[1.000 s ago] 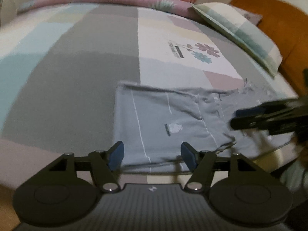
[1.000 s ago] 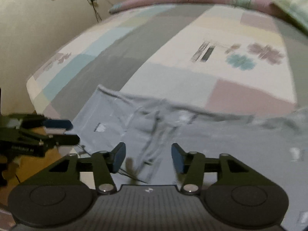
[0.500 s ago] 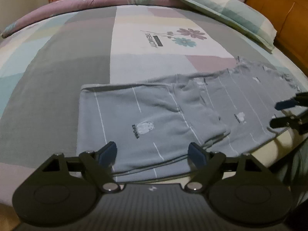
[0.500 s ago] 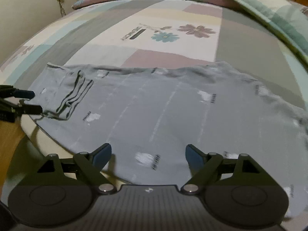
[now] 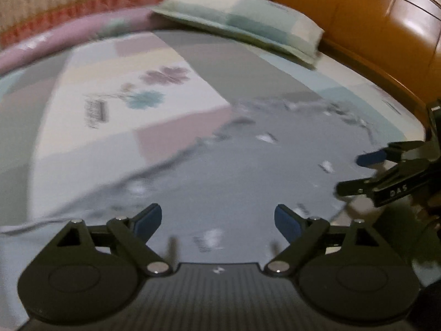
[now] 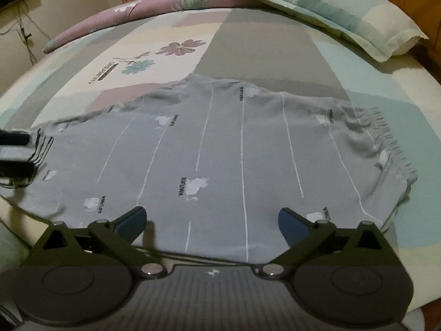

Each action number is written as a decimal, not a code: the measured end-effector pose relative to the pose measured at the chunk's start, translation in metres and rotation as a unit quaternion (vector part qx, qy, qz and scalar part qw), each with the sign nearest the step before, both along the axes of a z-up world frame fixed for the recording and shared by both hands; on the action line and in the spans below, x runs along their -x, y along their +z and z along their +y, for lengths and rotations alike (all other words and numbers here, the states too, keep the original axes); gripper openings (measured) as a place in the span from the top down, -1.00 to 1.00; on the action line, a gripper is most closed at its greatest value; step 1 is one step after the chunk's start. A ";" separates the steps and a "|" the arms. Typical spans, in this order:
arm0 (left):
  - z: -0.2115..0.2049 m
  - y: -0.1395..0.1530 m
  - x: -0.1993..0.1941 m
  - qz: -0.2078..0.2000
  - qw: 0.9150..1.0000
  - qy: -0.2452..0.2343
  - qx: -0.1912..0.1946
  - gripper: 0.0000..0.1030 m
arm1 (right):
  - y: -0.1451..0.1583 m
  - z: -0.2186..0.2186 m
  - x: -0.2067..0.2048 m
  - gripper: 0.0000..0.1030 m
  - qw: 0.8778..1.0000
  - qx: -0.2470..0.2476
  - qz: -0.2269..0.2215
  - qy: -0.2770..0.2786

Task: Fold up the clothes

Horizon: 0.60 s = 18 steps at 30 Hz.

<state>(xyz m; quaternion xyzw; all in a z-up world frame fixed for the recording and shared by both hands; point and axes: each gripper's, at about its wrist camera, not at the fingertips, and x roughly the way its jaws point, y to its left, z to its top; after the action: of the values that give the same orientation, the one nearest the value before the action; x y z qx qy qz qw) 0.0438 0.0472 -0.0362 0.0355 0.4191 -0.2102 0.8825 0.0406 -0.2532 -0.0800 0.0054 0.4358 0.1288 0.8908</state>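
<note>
Bed with one grey garment and a pillow

We see the bed (image 6: 289,44) under a patchwork sheet with printed flowers; the grey striped garment (image 6: 220,149) lies flat on it just ahead of our tools, and the checked pillow (image 6: 330,8) rests far ahead to the right.

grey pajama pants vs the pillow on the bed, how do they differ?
The grey pajama pants lie flat and thin near the front edge of the bed; the pillow is plump and sits at the far end by the headboard. The pants are plain grey with thin white stripes and small printed logos; the pillow has pastel green, cream and teal blocks. Both rest on the patchwork sheet, apart from each other.
</note>
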 end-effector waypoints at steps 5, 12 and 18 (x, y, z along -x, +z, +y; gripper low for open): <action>-0.012 -0.030 -0.003 0.028 0.999 0.016 0.029 -0.93 | -0.004 0.006 0.004 -1.00 0.999 0.034 -0.009 0.031; -0.020 -0.025 -0.002 0.033 0.999 0.024 0.006 -0.96 | -0.005 0.005 0.010 -1.00 0.997 0.041 -0.026 0.052; -0.038 -0.010 0.002 0.010 1.000 -0.006 -0.011 -0.98 | 0.012 -0.032 0.012 -1.00 0.997 -0.064 -0.038 0.001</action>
<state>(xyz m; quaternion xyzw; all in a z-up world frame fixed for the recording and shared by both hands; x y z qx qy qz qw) 0.0422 0.0094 -0.0466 0.0459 0.4302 -0.2112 0.8765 0.0289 -0.2854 -0.0683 0.0570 0.3928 0.1579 0.9042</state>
